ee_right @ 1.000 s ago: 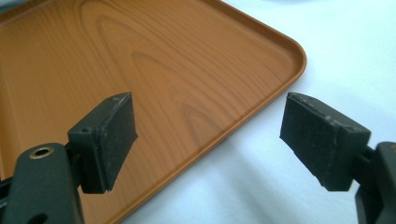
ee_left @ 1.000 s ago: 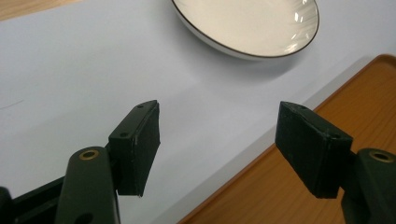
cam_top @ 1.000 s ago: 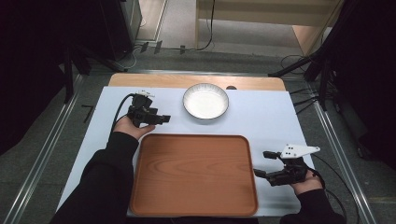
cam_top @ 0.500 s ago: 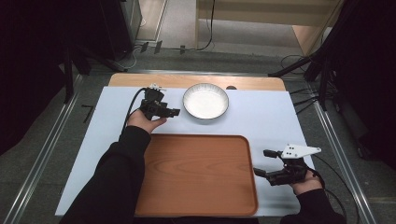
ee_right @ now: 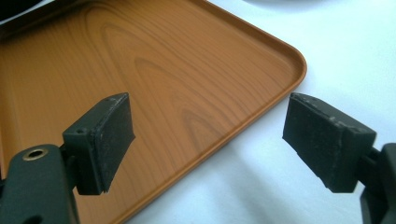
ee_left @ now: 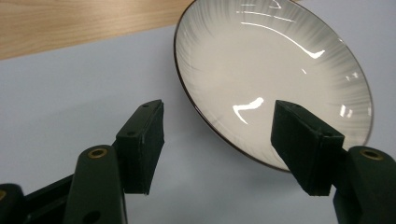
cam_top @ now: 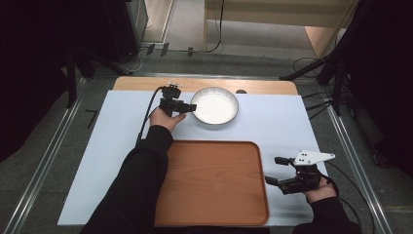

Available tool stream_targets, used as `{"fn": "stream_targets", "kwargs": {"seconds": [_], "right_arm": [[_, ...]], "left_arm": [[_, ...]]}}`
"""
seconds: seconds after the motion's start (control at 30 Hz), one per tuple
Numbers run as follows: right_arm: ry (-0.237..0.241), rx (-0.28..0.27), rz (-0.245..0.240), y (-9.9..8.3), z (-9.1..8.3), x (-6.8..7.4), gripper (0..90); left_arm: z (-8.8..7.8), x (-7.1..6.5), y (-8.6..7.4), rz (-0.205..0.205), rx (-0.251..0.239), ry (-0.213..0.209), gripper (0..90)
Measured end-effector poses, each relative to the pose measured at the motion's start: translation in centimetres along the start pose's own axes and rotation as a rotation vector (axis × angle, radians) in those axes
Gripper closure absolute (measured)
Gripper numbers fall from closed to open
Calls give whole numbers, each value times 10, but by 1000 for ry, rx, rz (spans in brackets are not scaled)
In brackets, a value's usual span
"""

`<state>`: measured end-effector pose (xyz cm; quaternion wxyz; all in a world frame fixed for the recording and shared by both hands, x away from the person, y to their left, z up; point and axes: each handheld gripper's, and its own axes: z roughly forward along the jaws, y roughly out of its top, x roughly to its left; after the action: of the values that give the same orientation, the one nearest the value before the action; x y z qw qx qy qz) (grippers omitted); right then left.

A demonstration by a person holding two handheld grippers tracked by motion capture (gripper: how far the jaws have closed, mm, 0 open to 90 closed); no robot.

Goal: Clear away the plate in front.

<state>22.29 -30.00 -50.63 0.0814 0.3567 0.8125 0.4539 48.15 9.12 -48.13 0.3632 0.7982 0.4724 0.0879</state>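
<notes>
Left gripper (cam_top: 189,108) held at white bowl (cam_top: 215,105) left rim, jaws spread. Right gripper (cam_top: 273,170) held right of wooden tray (cam_top: 209,183), jaws spread.

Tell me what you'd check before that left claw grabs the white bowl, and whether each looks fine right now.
1. Left gripper open: ok.
2. Bowl rim between its jaws: ok in the left gripper view; one jaw is over the bowl, one outside.
3. Jaws low enough to pinch the rim: cannot tell.
4. Bowl empty: ok.
5. Tray bare, should it go there: ok.
6. Right gripper open, at the tray's right edge, away from the bowl: ok.
</notes>
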Motion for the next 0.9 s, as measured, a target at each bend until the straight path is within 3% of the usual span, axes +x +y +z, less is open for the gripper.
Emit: {"fn": "stream_targets", "kwargs": {"seconds": [0.13,0.17,0.3,0.33,0.37,0.4,0.5,0.67,0.9], "right_arm": [[4,1,-3,1,0,0,173],[4,-2,-10,3,1,0,173],[12,0,-12,4,2,1,174],[15,0,-13,4,2,1,174],[18,1,-14,4,2,1,176],[20,0,-14,4,2,1,176],[30,-3,-13,4,2,0,178],[27,5,-13,5,2,0,179],[2,11,-19,5,2,0,183]], "left_arm": [[10,1,0,-36,-2,0,417],[17,2,-1,-85,-4,-4,425],[30,-1,-4,-113,-20,30,492],[34,-2,-4,-138,-15,35,544],[34,-2,-4,-138,-15,35,592],[40,-1,-5,-172,-20,43,605],[47,1,-8,-219,-38,63,655],[56,3,-10,-312,-108,25,724],[65,16,-14,-481,-174,-85,758]]}}
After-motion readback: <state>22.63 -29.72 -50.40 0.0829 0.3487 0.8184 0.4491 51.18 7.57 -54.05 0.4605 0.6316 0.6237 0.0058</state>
